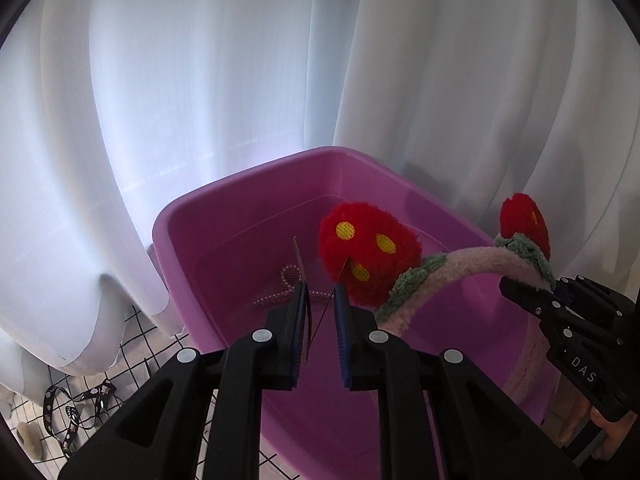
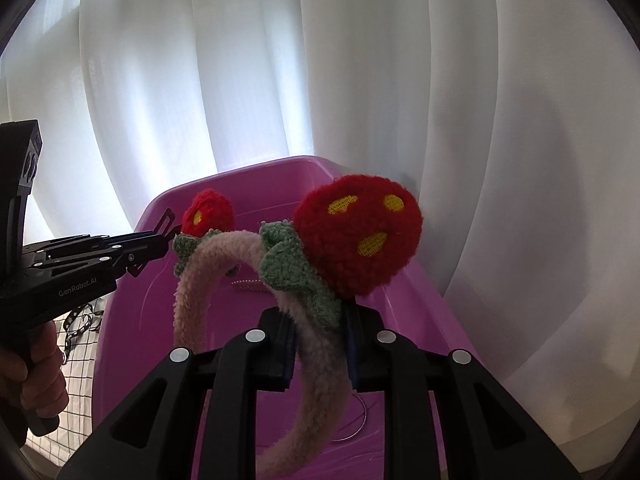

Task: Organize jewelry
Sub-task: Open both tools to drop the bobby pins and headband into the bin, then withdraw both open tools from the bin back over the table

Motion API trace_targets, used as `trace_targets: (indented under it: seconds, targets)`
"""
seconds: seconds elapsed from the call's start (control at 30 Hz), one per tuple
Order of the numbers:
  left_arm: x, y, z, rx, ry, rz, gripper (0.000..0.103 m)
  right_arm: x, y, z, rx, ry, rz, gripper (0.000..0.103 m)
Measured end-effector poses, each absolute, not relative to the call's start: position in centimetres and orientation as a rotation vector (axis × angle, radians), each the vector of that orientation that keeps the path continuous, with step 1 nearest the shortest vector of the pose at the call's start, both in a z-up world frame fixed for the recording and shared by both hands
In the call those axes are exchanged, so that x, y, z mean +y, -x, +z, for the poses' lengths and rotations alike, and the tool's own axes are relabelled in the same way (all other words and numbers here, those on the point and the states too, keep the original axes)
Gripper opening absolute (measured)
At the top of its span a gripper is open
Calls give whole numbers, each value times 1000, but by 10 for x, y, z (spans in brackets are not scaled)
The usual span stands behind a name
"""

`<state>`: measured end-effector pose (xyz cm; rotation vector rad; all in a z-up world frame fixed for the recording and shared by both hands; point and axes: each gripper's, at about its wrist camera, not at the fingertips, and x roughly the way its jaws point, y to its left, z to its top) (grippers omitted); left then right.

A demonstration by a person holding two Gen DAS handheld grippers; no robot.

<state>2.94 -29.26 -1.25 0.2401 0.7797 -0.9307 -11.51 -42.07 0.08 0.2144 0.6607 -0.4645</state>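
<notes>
Well, the purple bin (image 1: 240, 184) fills the lower centre of both views. On its bottom lies a string of pearls (image 1: 288, 280), and in the right wrist view a thin wire ring (image 2: 358, 428) also lies in it, low and right of centre.

The headband (image 1: 472, 260) is above the bin and does not rest in it. It is fluffy and pink, with two red strawberries on green leaves. In the left wrist view its arch runs across from the centre to the right edge, with the strawberries pointing up. One free end hangs down toward the bin.

The right tool (image 2: 320, 340) is pressed together on the band, just under the nearer strawberry (image 2: 356, 232).

The left tool (image 1: 320, 312) has only a narrow gap between its pads. A thin flat strip (image 1: 300, 264) stands along one pad, with a fine wire beside it. I cannot tell if the strip is really pinched.
</notes>
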Motion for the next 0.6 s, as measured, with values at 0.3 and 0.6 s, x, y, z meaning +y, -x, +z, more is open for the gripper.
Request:
trace_targets:
  seconds: [0.3,0.6]
  targets:
    - [-288,-29,-19,749,-211,-867,88,-412,109,-6,711,-206,-452,64]
    - [-279,-38,-19,786,-171,-824,93,-406,119,5,646,-227,-442,69]
